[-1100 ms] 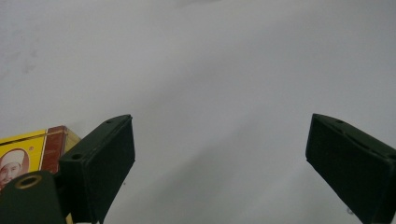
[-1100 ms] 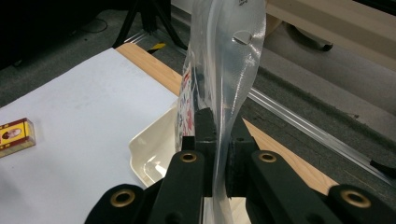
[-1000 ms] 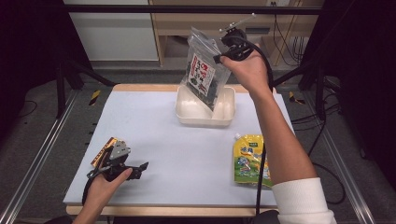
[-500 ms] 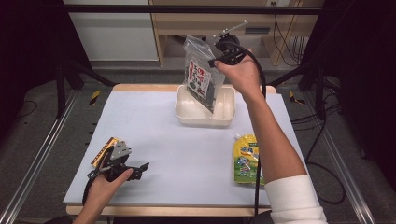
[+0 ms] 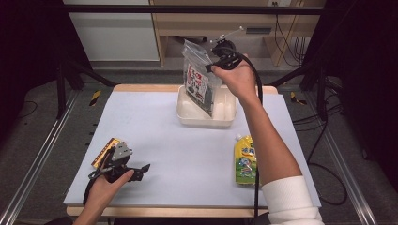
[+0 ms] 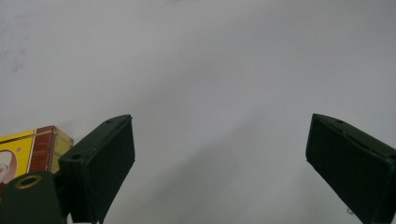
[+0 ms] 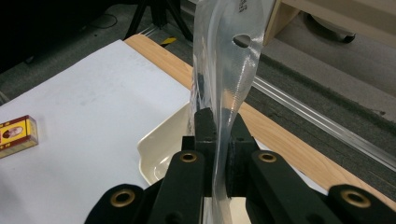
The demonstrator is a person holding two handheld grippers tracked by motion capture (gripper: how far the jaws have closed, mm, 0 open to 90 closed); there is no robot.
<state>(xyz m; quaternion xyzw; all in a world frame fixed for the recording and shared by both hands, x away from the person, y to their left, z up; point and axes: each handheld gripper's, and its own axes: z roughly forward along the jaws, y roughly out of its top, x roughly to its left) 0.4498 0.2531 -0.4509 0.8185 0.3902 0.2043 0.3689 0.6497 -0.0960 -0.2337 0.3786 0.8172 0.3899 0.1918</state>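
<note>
We see the right tongs (image 5: 219, 60) clamped on the clear top edge of a bag (image 5: 201, 79), the two jaws pressed together on the plastic with a fold of it rising between them in the right gripper view, where the bag (image 7: 224, 70) shows a punched hanging hole near its top. The bag hangs in the air over the far part of the bench (image 5: 155, 126), its lower end reaching down over a white tray (image 5: 187, 115); we cannot tell whether it touches the tray. It carries a red and white label and dark contents. The right hand (image 5: 240, 79) holds the tongs high above the tray's right half. Near the right edge of the bench, well apart from the tray, a yellow and green pouch (image 5: 245, 159) lies flat beside the right forearm. At the near left corner the left hand (image 5: 105, 185) rests with the left tongs (image 5: 141, 171) low over the bench; in the left gripper view the left tongs (image 6: 219, 158) stand wide apart with nothing but bare bench between the jaws. A small yellow and red box (image 5: 104, 151) lies just beside them, and it shows at the left edge of that view too.
</note>
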